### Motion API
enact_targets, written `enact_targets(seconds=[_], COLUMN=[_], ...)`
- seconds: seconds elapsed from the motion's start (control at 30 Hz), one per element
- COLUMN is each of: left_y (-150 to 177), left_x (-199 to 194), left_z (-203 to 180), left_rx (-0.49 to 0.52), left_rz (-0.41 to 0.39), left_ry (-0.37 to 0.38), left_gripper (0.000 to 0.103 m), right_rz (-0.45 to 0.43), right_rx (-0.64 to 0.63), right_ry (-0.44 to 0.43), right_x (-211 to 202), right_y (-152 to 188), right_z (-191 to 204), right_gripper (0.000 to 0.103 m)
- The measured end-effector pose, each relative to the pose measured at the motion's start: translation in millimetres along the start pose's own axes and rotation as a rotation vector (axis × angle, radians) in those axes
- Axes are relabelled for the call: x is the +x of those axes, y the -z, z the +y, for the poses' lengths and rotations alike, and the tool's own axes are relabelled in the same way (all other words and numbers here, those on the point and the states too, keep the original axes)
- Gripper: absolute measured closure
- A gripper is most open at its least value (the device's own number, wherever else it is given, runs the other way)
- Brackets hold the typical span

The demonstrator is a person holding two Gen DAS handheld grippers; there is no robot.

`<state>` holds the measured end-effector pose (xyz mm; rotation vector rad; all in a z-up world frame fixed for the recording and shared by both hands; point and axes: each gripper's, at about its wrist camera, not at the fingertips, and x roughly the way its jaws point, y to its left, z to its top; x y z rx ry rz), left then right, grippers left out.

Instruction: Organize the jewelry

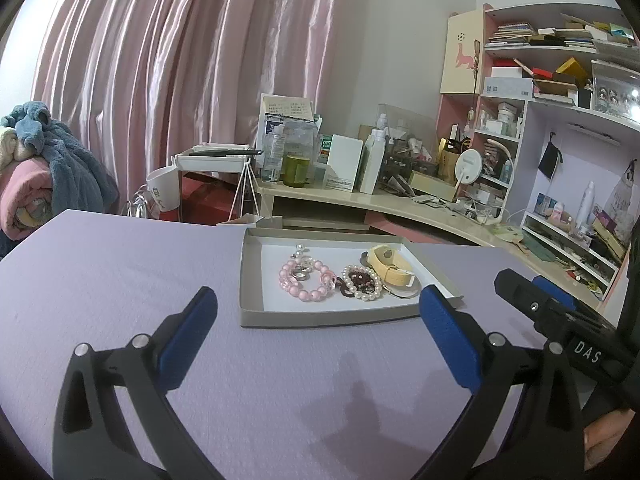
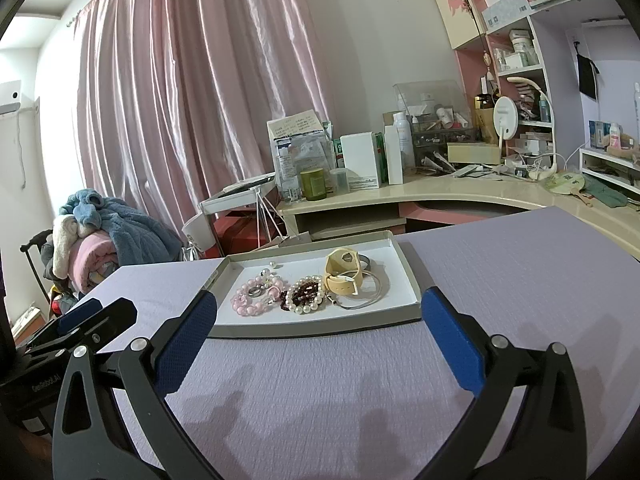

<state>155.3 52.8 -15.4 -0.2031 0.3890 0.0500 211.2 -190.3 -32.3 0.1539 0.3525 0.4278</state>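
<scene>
Looking down both wrist cams, I've got the left gripper and the right gripper hovering over the lavender table, both spread wide with nothing between the blue pads. Neither one touches anything. The jewelry sits in a shallow grey tray with a white floor, out ahead of both grippers near the far edge of the table. In the tray, from the left view, there's a pink bead bracelet on the left with a small silver ring lying inside its loop, and a little pearl piece toward the back. Just beside the pink one is a white pearl bracelet with a dark red bead bracelet bunched up inside and partly under it, the two touching. To the right of those is a cream watch strap curled on its side, and a thin silver bangle lies partly under it at the front. The right cam shows the same bunch closer to centre, and there I can see my left gripper's tips poking in at the left edge. In the left cam the right gripper shows at the right edge. Behind the table there's a cluttered desk, a pink curtain and a heap of blankets.
</scene>
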Motion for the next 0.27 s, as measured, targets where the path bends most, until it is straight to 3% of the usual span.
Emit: enact_targets(seconds=[0.27], left_y=[0.4], left_x=[0.1], left_z=[1.1], left_rx=[-0.004], left_rz=[0.004], left_ry=[0.001], left_gripper=[0.002], right_rz=[0.0], right_rx=[0.0], right_ry=[0.0], right_x=[0.5], right_y=[-0.4], right_z=[-0.9], right_gripper=[0.001])
